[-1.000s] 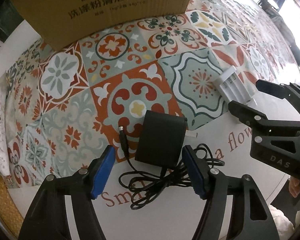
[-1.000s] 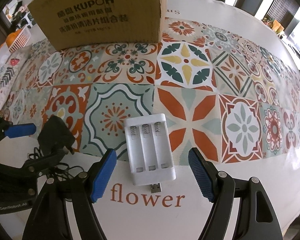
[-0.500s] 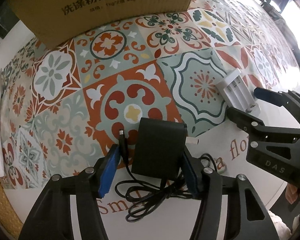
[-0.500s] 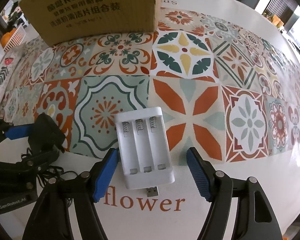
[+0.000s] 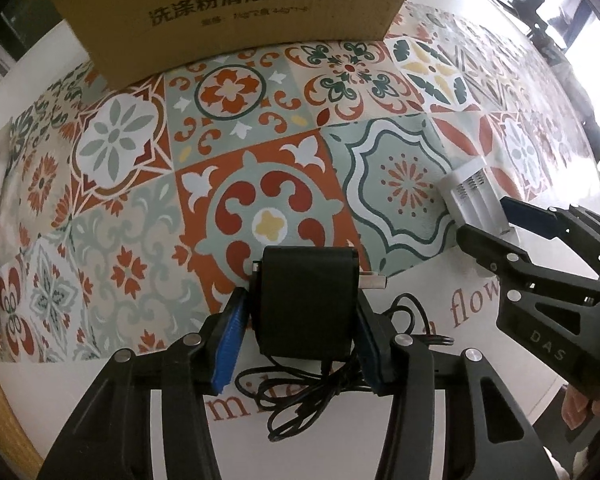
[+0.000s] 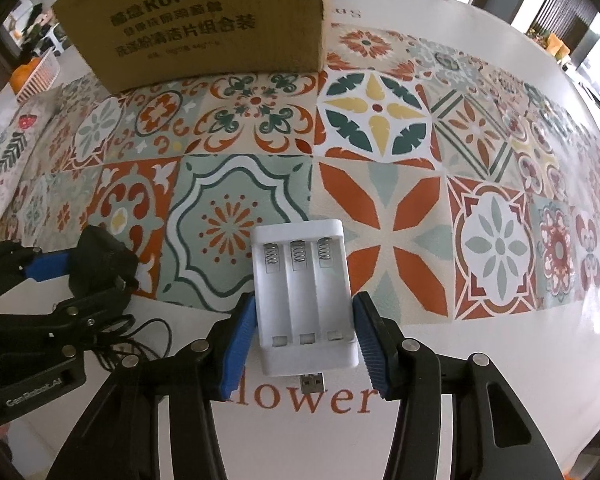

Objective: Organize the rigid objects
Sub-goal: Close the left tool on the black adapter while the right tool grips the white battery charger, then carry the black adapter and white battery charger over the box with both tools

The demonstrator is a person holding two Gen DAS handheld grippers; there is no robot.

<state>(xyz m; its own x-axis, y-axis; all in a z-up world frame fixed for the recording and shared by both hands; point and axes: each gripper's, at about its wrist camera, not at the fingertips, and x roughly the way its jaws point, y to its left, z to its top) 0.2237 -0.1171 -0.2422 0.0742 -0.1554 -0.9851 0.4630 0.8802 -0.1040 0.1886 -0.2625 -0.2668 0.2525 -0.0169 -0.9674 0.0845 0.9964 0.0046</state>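
Surface: patterned tile-print tablecloth (image 6: pixel 380 216) with a white border carrying printed lettering; a cardboard box (image 6: pixel 204 20) stands at the far side, ahead of both grippers.
Left gripper: left gripper (image 5: pixel 300 344) points down at the cloth's near edge, its jaws closing on the black power adapter (image 5: pixel 306 300); the blue pads sit against the adapter's two side faces, so I read it as gripped.
Adapter lie: directly between the left jaws, long axis running forward along the fingers, a metal prong sticking out toward the right jaw's side.
Cable: the adapter's thin black cable (image 5: pixel 312 396) lies in a loose tangle just behind the adapter, under the left gripper and nearer the wrist.
Right gripper: right gripper (image 6: pixel 304 344) is clamped on the white battery charger (image 6: pixel 304 300), pads pressed on its two long sides near the plug end.
Charger lie: straight ahead between the right jaws, long axis along the fingers, three empty slots facing up, springs at the far end, USB plug at the near end.
Which hand is nearer: each thing is already in its own gripper; the two grippers stand just beside each other, left one to the left.
Coming move, as a judgement: both lift and carry forward to the box, which lies ahead and nearer the left gripper's line.
Risk, as a judgement: the trailing cable may drag or snag.
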